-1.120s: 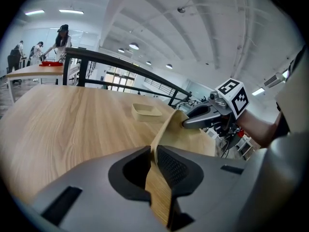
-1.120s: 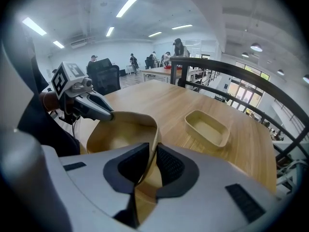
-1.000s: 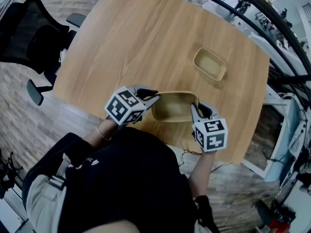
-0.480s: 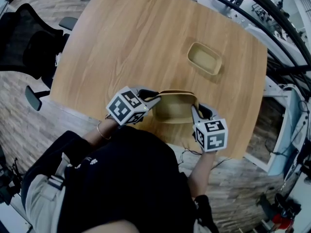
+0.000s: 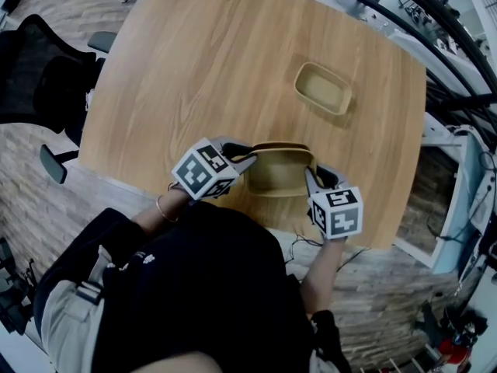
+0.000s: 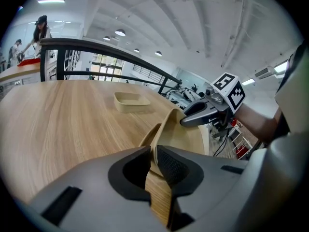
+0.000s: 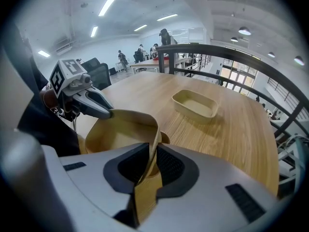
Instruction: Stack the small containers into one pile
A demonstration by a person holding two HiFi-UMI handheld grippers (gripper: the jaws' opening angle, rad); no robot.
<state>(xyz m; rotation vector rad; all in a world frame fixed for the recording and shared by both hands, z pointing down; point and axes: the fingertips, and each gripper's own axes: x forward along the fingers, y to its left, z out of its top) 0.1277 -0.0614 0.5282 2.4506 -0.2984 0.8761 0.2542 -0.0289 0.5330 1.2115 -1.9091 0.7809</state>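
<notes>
Head view: my left gripper point(image 5: 247, 158) and right gripper point(image 5: 311, 176) hold one container point(image 5: 278, 171) by its ends, near the surface's point(image 5: 194, 68) near edge. The other container point(image 5: 322, 88) sits well apart. Left gripper view: the left fingers point(image 6: 172, 167) clamp one end wall. Right gripper view: the right fingers point(image 7: 170, 167) pinch the opposite wall.

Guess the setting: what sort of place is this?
Probably an open-plan office or lab: a wooden table with a black office chair beside it, strip ceiling lights, and people at desks in the background.
</notes>
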